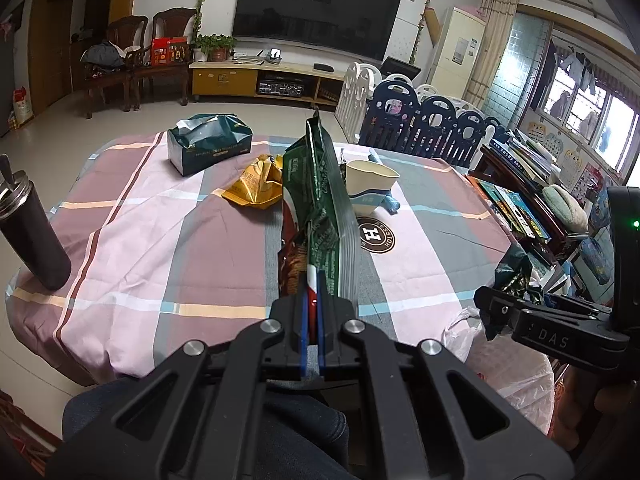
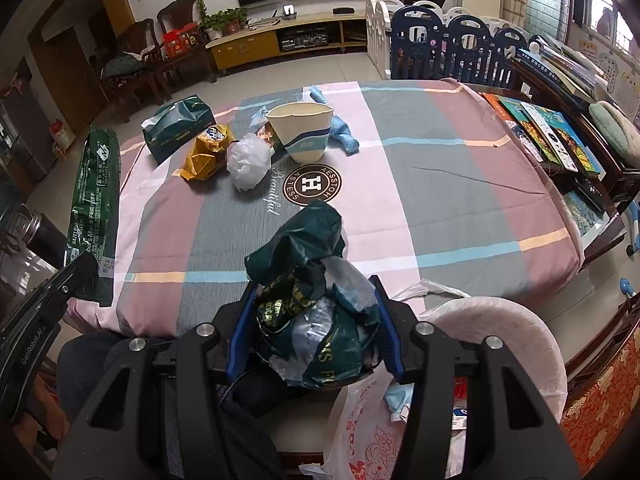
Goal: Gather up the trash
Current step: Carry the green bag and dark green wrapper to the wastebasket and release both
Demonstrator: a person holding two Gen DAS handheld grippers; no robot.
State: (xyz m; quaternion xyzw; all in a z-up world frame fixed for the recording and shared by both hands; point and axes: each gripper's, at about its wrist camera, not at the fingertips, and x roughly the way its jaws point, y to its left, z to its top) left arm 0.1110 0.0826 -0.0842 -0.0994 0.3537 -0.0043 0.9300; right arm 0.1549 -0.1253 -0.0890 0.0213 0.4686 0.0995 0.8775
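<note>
**Both tools loaded with wrappers at the near edge of the desk**

The left tool (image 1: 311,300) has its blue pads pressed together on the bottom edge of a tall green wafer packet (image 1: 320,200), which stands upright above the near edge of the desk (image 1: 160,248). A brown, biscuit-printed wrapper shows just behind the packet's lower part; whether it is a separate piece or part of the same packet is hard to tell. In the right wrist view the same green packet (image 2: 96,208) hangs at the far left, its base hidden behind the left tool's black body.

The right tool (image 2: 314,312) is about half open, its pads clamped on a crumpled wad of dark green and clear plastic wrapping (image 2: 316,280). The wad covers most of the pads. Just below and to the right of it gapes a bin lined with a pale pink bag (image 2: 500,320), cut off by the tool's linkage; a printed plastic bag (image 2: 360,432) lies partly over its mouth.

Further out, toward the far left part of the desk, lie a crumpled yellow wrapper (image 2: 206,152), a white plastic ball (image 2: 248,160) and a green tissue pack (image 2: 176,126). A cream paper cup (image 2: 304,132) stands near the far edge, hiding part of a blue cloth (image 2: 340,132). A dark flask (image 1: 32,236) stands at the left edge, its top cropped.
</note>
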